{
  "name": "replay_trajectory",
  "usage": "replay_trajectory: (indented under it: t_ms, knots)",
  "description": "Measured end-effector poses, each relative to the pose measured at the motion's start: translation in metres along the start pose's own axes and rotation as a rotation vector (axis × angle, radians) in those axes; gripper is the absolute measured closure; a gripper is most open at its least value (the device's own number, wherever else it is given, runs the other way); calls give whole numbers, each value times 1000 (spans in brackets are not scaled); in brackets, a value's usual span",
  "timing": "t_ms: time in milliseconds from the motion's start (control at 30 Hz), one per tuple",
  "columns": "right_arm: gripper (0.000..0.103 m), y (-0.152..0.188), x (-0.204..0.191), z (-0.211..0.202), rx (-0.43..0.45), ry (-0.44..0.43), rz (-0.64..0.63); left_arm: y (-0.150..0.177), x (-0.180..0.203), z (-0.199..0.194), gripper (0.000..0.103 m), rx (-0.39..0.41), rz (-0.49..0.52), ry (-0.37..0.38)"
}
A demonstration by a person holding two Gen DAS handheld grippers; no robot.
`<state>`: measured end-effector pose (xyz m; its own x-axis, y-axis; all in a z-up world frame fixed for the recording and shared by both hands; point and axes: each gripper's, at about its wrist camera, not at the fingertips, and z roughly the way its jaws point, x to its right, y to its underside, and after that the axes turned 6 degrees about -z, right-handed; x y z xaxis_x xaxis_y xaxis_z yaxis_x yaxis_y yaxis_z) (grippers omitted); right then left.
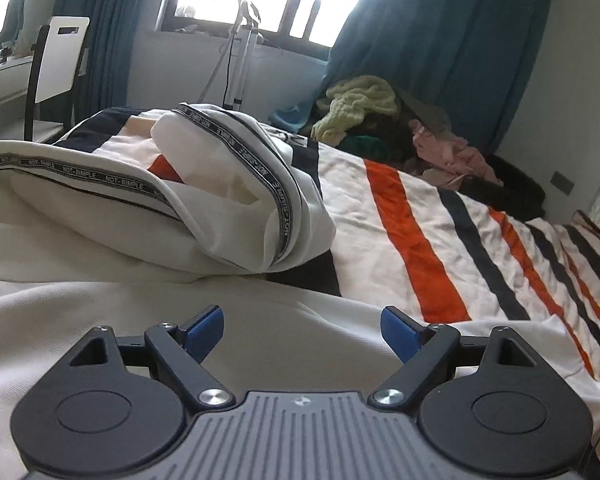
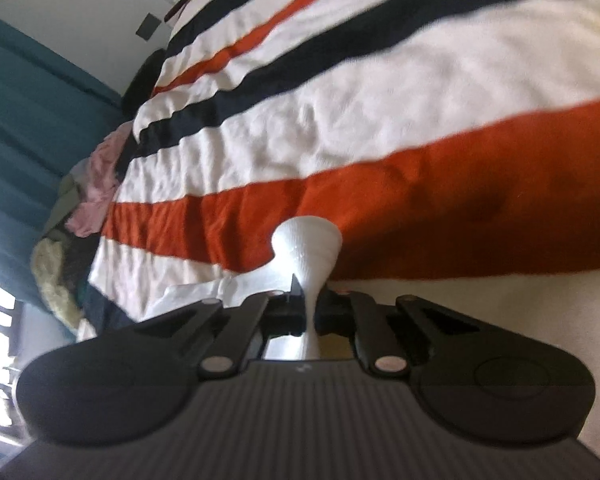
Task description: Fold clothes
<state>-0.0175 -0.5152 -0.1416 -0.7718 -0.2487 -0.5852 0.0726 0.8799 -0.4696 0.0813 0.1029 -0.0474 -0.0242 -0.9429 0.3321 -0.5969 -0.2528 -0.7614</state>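
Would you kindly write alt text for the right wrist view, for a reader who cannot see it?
The right gripper has its jaws shut on a pinched fold of white garment, which bulges out beyond them. Behind lies a bedspread striped white, orange and navy, with a heap of clothes at its far edge beside a teal curtain.

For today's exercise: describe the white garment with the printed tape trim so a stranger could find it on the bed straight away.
Start at the bed with the striped cover in white, orange and navy. At its near end lies a white garment, bunched and partly rolled over itself. Unlike the pile of clothes by the blue curtain, it has dark tape along its seams printed again and again with NOT-SIMPLE.
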Motion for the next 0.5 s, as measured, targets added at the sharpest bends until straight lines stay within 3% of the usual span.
replay_trajectory:
  t_ms: [267, 367, 433, 500]
  knots:
    - [93, 2, -6, -4, 16, 60, -47, -3, 5, -9, 15, 14, -4, 20]
    - [85, 1, -7, -11, 48, 86, -56, -2, 7, -11, 15, 21, 8, 20]
    - [74, 1, -8, -16, 81, 129, -58, 0, 8, -10, 15, 18, 10, 21]
    - [72, -1, -10, -21, 132, 192, -67, 1, 9, -10, 15, 16, 12, 21]
